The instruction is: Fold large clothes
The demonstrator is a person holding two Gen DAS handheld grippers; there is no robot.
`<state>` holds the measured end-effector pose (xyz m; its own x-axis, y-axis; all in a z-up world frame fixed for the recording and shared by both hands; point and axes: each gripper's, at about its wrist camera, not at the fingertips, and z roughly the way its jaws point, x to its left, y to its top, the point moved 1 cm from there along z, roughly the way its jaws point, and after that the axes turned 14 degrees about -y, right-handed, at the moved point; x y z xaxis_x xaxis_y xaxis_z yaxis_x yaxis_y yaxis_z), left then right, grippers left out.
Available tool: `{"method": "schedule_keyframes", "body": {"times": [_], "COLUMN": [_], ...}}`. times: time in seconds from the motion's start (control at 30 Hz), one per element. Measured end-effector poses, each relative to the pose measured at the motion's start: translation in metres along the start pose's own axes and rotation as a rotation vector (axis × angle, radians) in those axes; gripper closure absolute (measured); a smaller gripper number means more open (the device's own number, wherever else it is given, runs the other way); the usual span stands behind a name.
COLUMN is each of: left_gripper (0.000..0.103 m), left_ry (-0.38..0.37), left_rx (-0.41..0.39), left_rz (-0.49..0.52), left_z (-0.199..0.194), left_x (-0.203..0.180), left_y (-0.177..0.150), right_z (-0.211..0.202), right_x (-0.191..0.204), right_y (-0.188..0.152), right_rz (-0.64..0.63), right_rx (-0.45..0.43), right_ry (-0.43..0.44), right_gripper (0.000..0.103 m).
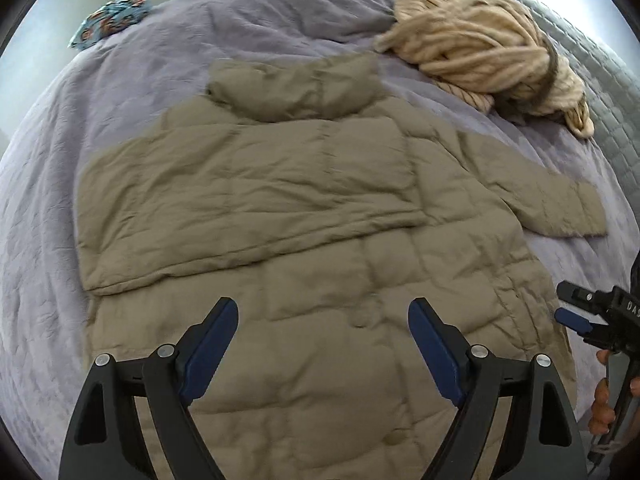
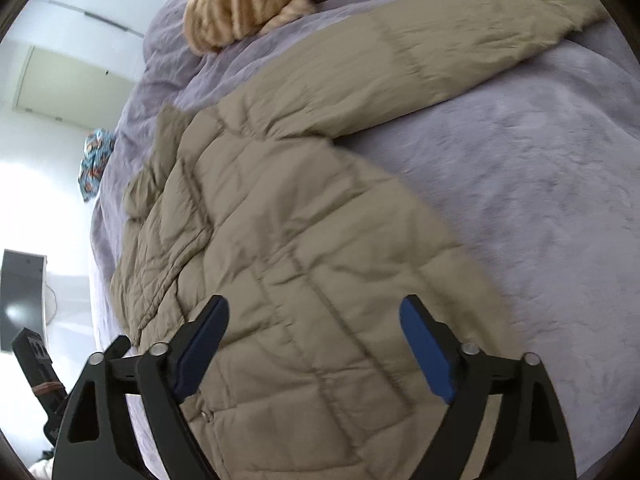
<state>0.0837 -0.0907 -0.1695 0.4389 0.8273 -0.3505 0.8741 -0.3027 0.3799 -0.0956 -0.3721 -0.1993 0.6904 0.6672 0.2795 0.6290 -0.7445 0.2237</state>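
Puffer jacket (image 1: pixel 320 216), quilted and khaki, lies flat on a lavender bed blanket (image 1: pixel 60 184), collar away from the person and hem nearest. At the far left edge of the bed sits a small patterned blue cloth (image 1: pixel 110 14). Next along, the jacket's left sleeve (image 1: pixel 224 216) is already folded across the chest, its cuff reaching past the middle. The left gripper (image 1: pixel 323 312) hangs over the lower body of the jacket with its blue pads wide apart and nothing between them. Further right, a cream chunky-knit garment (image 1: pixel 480 52) is heaped beyond the jacket's shoulder. The right sleeve (image 1: pixel 560 208) remains spread out on the blanket, pointing away from the body. At the right edge the right gripper (image 2: pixel 314 312) hovers over the jacket's hem side, released too, gripping nothing.

By my reading, one sleeve fold is finished and the other is pending. The next move calls for taking the outstretched right sleeve near its cuff and laying it across the chest over the first; the padded fabric is slippery and springy, so a firm pinch on enough material seems wise.
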Motion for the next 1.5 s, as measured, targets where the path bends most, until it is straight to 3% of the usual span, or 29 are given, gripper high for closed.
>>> {"method": "schedule_keyframes", "body": {"times": [0.17, 0.2, 0.57, 0.7, 0.83, 1.07, 1.33, 1.4, 1.47, 1.5], "left_gripper": [0.013, 0.0, 0.0, 0.0, 0.0, 0.0, 0.0, 0.0, 0.0, 0.0], "left_ry": [-0.004, -0.005, -0.036, -0.053, -0.052, -0.044, -0.05, -0.054, -0.057, -0.057], "left_rx": [0.018, 0.024, 0.06, 0.085, 0.083, 0.089, 0.078, 0.068, 0.059, 0.055], "left_rz": [0.026, 0.03, -0.018, -0.03, -0.032, -0.043, -0.051, -0.056, -0.06, -0.062], "left_z": [0.016, 0.02, 0.054, 0.066, 0.074, 0.089, 0.096, 0.096, 0.095, 0.094], "left_x": [-0.024, -0.029, -0.057, -0.059, -0.063, -0.066, -0.068, -0.066, -0.063, -0.062], "left_y": [0.002, 0.002, 0.014, 0.018, 0.02, 0.029, 0.037, 0.04, 0.043, 0.044], "right_z": [-0.007, -0.008, -0.014, -0.005, 0.012, 0.039, 0.059, 0.062, 0.061, 0.058], "right_x": [-0.035, -0.042, -0.096, -0.125, -0.159, -0.189, -0.204, -0.206, -0.203, -0.2], "right_y": [0.019, 0.024, 0.062, 0.088, 0.113, 0.153, 0.197, 0.2, 0.202, 0.202], "right_rz": [0.076, 0.087, 0.196, 0.272, 0.426, 0.634, 0.699, 0.725, 0.724, 0.712], "right_rx": [-0.031, -0.04, -0.167, -0.138, -0.09, -0.107, -0.121, -0.102, -0.098, -0.105], "right_ry": [0.01, 0.009, -0.014, -0.019, 0.112, 0.374, 0.41, 0.444, 0.47, 0.468], "right_gripper": [0.007, 0.0, 0.0, 0.0, 0.0, 0.002, 0.036, 0.071, 0.093, 0.094]}}
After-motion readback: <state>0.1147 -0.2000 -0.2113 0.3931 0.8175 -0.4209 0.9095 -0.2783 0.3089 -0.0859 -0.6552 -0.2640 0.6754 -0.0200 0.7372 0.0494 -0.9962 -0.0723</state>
